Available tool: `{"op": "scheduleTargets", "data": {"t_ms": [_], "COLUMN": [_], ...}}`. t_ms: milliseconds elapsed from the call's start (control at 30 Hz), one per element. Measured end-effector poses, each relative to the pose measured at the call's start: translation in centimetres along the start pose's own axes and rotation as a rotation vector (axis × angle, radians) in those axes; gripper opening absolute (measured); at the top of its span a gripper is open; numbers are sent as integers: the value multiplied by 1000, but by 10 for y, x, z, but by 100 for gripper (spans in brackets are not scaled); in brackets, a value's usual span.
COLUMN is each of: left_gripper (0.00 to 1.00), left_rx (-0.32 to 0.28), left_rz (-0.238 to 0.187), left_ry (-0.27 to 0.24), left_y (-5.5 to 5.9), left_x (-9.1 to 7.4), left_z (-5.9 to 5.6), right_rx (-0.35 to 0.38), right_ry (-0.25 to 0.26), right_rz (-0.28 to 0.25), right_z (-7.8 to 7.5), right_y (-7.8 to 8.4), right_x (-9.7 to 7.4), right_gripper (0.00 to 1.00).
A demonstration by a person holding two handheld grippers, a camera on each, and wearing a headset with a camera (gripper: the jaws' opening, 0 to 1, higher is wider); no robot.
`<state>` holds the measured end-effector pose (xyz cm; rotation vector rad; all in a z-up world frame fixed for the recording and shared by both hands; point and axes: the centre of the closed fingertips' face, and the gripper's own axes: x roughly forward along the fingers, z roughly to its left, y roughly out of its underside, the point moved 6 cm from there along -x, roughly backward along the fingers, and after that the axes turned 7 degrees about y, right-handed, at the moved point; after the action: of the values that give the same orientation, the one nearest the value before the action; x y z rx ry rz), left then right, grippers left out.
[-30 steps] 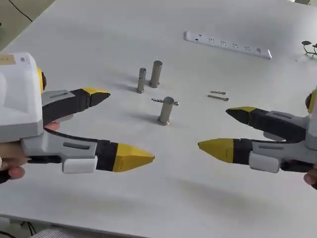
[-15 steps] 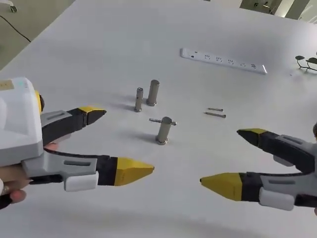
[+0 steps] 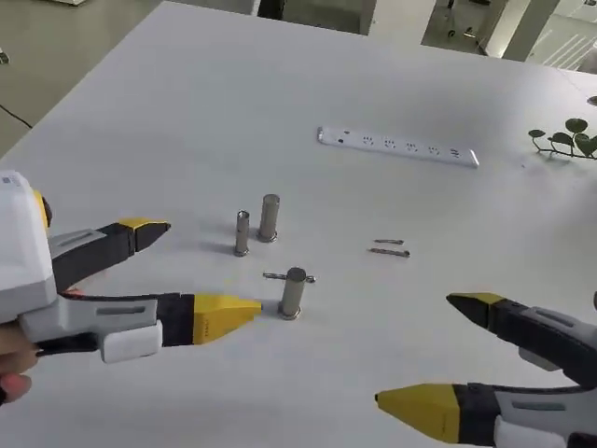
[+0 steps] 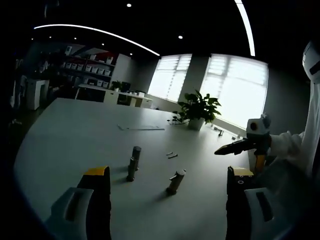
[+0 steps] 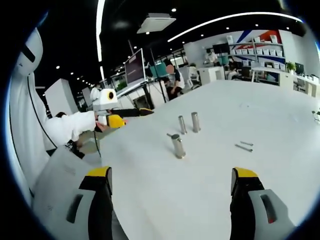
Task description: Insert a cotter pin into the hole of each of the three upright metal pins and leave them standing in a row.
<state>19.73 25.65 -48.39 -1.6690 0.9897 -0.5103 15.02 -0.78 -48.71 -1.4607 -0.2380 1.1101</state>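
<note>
Now the left gripper (image 3: 189,271) and right gripper (image 3: 434,353) are being held spread, empty; two loose cotter pins (image 3: 390,248) are being seen lying nine-to-three, at eleven o'clock from the right one, the nearer.

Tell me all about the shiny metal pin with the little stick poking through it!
That metal pin is a short, silvery cylinder, shiny like steel, with a wider foot. It stands upright on the white table, apart from the other two pins and nearer the person. A thin cotter pin runs crosswise through its top, sticking out on both sides.
</note>
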Motion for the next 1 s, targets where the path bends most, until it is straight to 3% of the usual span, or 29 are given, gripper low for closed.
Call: {"op": "scheduleTargets", "data": {"t_ms": [167, 267, 467, 500, 567, 800, 933, 1000], "left_gripper": [97, 94, 90, 89, 83, 75, 66, 63], "left_rx": [47, 67, 78, 69, 36, 79, 92, 69], "left_rz": [25, 64, 75, 61, 48, 81, 70, 44], "left_ry": [-14, -23, -42, -41, -36, -78, -84, -75], "left_y": [-9, -10, -17, -18, -17, -9, -9, -11], "left_x": [7, 10, 20, 23, 28, 40, 46, 48], "left_z": [19, 34, 60, 64, 68, 79, 80, 80], "right_rx": [30, 62, 125, 132, 140, 121, 126, 122], "right_ry": [38, 66, 115, 116, 118, 138, 140, 141], "right_rz": [8, -10, -33, -33, -31, 1, 4, 7], "right_z": [-3, -4, -9, -9, -8, -9, -8, -7], "right_y": [7, 10, 14, 15, 16, 19, 20, 21], "right_x": [-13, -19, -27, -27, -27, -27, -28, -29], "right_gripper": [97, 96, 97, 96, 96, 94, 93, 93]}}
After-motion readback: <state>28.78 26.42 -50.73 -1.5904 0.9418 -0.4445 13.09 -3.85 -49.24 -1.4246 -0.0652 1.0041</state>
